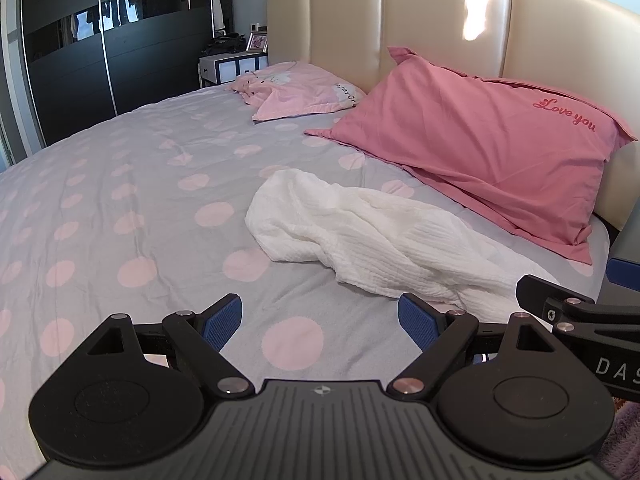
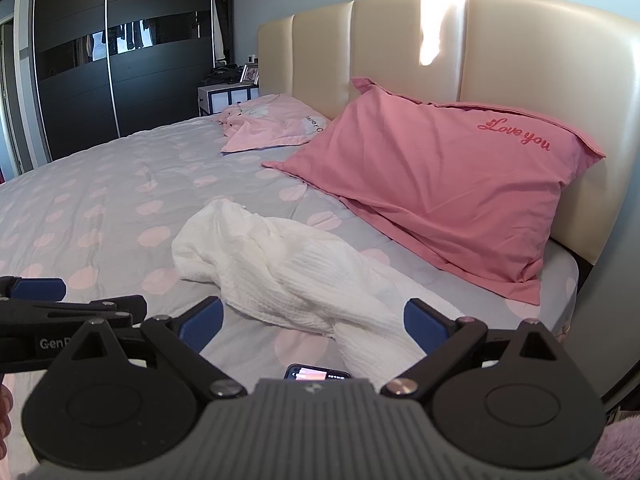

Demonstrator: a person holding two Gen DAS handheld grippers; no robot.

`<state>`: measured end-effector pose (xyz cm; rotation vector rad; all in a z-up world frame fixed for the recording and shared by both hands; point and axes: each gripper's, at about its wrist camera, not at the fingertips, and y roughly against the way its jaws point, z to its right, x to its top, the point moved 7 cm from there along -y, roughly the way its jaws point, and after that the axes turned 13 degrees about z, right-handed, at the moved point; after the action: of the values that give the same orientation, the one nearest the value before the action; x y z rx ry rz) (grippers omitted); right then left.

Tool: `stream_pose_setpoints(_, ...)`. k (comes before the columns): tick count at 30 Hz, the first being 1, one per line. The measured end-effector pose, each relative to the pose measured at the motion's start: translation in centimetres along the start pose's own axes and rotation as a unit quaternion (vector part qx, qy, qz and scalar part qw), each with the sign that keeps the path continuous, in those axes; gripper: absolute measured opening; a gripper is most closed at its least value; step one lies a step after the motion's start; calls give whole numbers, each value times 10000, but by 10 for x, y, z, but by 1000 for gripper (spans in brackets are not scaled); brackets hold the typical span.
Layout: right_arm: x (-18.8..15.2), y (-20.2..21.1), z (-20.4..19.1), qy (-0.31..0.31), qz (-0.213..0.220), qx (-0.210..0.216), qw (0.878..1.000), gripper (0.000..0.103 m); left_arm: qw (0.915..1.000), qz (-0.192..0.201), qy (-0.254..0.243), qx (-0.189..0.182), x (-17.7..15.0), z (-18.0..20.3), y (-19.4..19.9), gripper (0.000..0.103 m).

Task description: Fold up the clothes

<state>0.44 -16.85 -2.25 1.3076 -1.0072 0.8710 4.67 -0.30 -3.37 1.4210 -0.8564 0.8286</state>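
Observation:
A crumpled white ribbed garment [image 1: 372, 236] [image 2: 280, 272] lies bunched on the grey bedspread with pink dots [image 1: 132, 208] [image 2: 100, 208], near the right side of the bed. My left gripper [image 1: 320, 320] hovers open above the bedspread, just short of the garment's near edge, its blue pads [image 1: 222, 322] holding nothing. My right gripper [image 2: 314, 324] is open too, its fingers [image 2: 424, 326] straddling the near end of the garment without closing on it. Each gripper shows at the edge of the other's view.
A dark pink "Love you" pillow [image 1: 480, 148] [image 2: 448, 184] leans on the cream headboard [image 1: 400, 20] [image 2: 520, 48]. A light pink pillow [image 1: 300, 90] lies further back. A phone [image 2: 318, 373] rests on the bed by my right gripper. A dark wardrobe [image 1: 112, 48] and a nightstand [image 1: 232, 66] stand beyond.

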Motion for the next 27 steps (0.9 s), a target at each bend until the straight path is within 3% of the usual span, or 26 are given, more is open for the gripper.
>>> stream_pose_setpoints(21,-3,-2,-2,108,-65,70,9999,98,10000,-27,26,6,-1,-5,1,86)
stream_pose_setpoints(27,-10,-11,3,62,-304,451,9985,98,9999,-48,65,117,-5,-14,-2,86)
